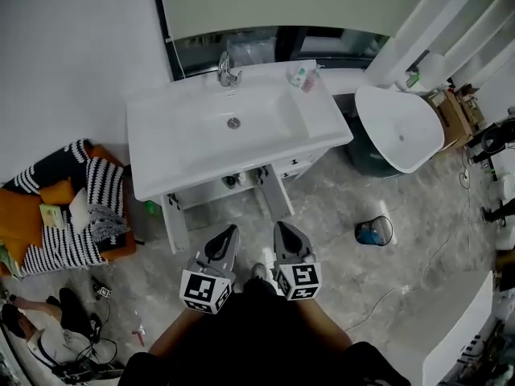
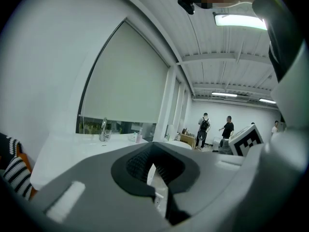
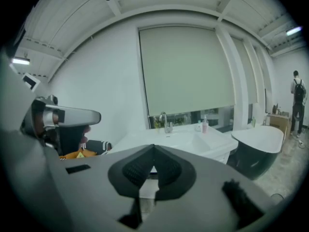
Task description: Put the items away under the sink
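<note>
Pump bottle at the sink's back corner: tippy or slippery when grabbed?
The pump bottle looks tall and narrow, so it probably tips if pushed high. It looks small, likely light plastic. On the glossy sink top it may slide easily.

Cool, even white light fills the room; a ceiling strip lamp (image 2: 240, 20) flares in my left gripper view. The white sink (image 1: 201, 147) nearly washes out, shadow beneath it. Both gripper views bend and blacken at the rims, my near jaws soft
</note>
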{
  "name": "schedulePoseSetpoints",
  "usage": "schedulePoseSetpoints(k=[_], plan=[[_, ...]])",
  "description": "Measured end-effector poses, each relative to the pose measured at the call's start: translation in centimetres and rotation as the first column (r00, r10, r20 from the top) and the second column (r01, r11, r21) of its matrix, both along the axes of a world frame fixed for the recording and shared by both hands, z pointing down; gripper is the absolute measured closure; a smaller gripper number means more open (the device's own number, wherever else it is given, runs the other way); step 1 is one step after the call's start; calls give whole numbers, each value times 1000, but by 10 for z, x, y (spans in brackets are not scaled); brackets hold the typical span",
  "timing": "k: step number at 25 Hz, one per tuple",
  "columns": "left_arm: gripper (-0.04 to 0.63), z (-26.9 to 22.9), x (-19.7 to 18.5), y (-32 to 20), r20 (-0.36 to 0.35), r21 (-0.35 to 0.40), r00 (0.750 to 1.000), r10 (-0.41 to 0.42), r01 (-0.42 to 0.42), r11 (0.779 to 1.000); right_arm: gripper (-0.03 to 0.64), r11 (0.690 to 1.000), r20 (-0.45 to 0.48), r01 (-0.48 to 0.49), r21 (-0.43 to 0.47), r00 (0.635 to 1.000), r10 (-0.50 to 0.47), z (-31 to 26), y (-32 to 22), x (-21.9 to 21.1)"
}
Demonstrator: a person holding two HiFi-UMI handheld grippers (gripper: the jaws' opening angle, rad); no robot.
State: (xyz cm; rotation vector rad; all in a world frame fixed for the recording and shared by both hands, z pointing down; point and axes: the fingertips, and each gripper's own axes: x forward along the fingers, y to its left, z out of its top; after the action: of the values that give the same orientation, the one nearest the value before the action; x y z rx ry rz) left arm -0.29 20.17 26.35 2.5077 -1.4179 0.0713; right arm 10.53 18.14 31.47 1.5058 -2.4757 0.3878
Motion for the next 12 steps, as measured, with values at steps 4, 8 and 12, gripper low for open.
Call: schedulePoseSetpoints(k=[4,8,12], plan=[[586,1,12,-1,-8,1,1000,4,-4,1000,601,999,18,5,37,1000,-6,-12,8,7],[588,6,15,-4,-1,0,1000,18,-18,1000,601,998,35,-11,69,999,8,-21,12,13],[588,0,17,-8,6,15,999,33,-33,999,601,996,39,-38,76,999,35,-29,12,21]])
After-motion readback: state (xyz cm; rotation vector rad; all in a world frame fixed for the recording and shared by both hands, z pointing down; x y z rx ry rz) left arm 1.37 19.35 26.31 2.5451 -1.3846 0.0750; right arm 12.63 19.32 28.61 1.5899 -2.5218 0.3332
